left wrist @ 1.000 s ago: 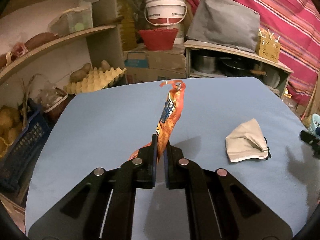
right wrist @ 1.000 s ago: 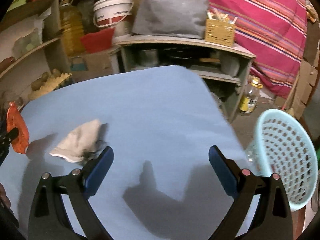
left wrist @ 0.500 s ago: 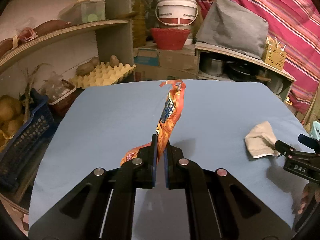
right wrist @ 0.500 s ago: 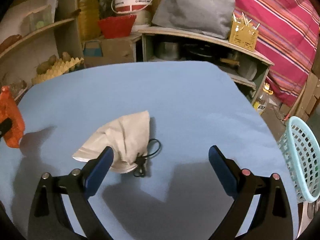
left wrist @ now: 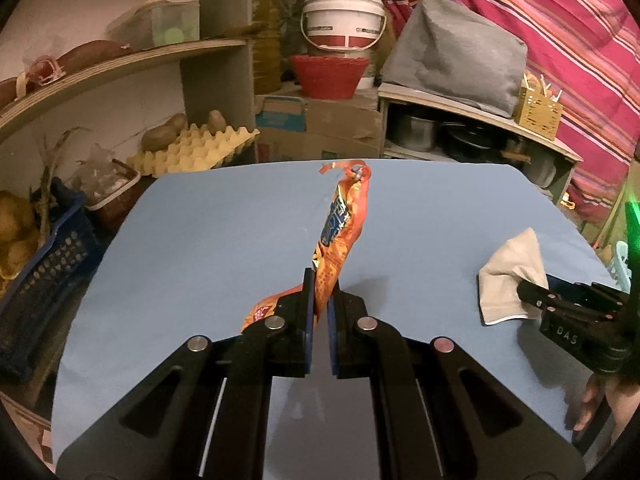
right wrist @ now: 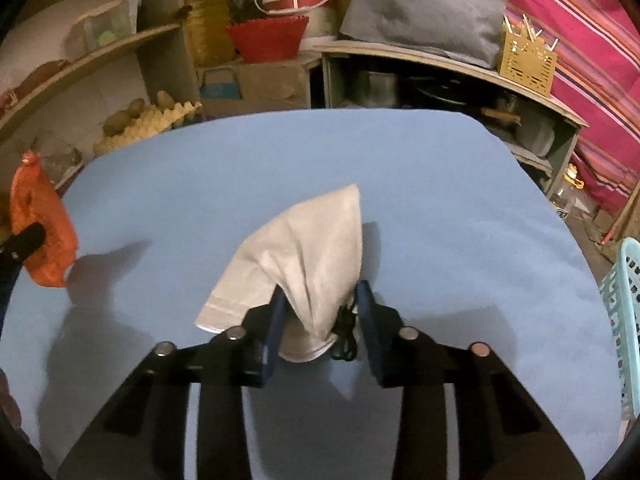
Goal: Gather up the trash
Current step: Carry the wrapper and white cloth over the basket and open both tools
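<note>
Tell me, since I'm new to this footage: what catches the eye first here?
The orange snack wrapper stands out most, pinched upright in the left tongs above the middle of the blue table. Next is the beige face mask near the table's right side, with the right tongs closing around it. A pale blue basket sits just past the table's right edge.

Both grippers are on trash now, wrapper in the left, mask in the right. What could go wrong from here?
1. The right gripper is closing on the mask near one corner; the grip may catch too little cloth, so it slips on lifting.
2. The mask's black cord dangles loose and could snag.
3. The wrapper stands tall from the shut left gripper, pinched near its lower end; it may flop or slide out on the way to the basket.
</note>
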